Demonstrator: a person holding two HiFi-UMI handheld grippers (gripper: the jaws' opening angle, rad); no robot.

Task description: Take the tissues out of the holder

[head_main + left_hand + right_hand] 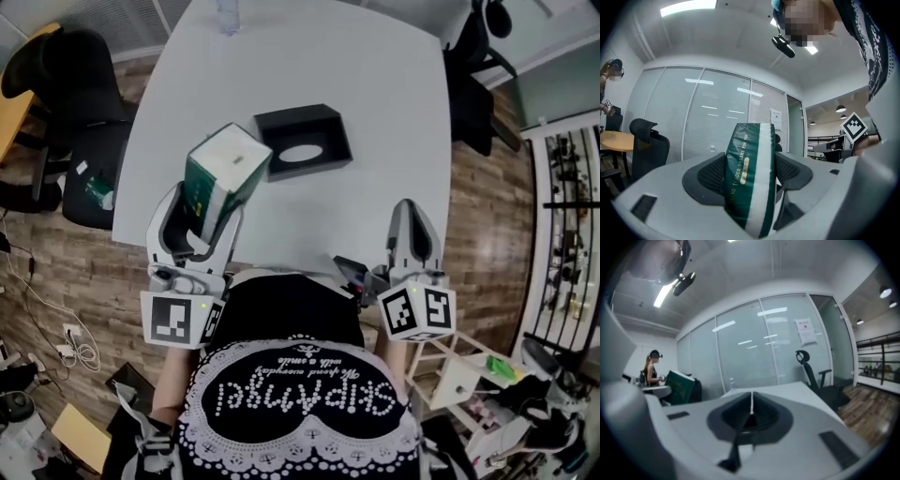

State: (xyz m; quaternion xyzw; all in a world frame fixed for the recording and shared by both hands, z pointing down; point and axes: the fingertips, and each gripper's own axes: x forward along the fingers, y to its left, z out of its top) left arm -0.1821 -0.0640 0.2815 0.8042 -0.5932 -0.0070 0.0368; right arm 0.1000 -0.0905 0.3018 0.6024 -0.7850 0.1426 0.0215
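Holding tissue pack (225, 173) aloft, just left of black holder (302, 141), clear of it. Left gripper (204, 214) clamped across pack's narrow sides. Right gripper (412, 220) jaws together, empty, right of holder. Pack likely light, soft, slick-wrapped; grip mid-body, gently.

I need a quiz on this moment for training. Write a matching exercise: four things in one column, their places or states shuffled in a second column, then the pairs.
Things
1. tissue pack
2. holder
3. right gripper
4. bottle

Places or states
A. at the far edge of the table
B. shut, nothing held
C. clamped in the left gripper, off the table
D. lies on the table, oval opening up

Pairs: 1-C, 2-D, 3-B, 4-A
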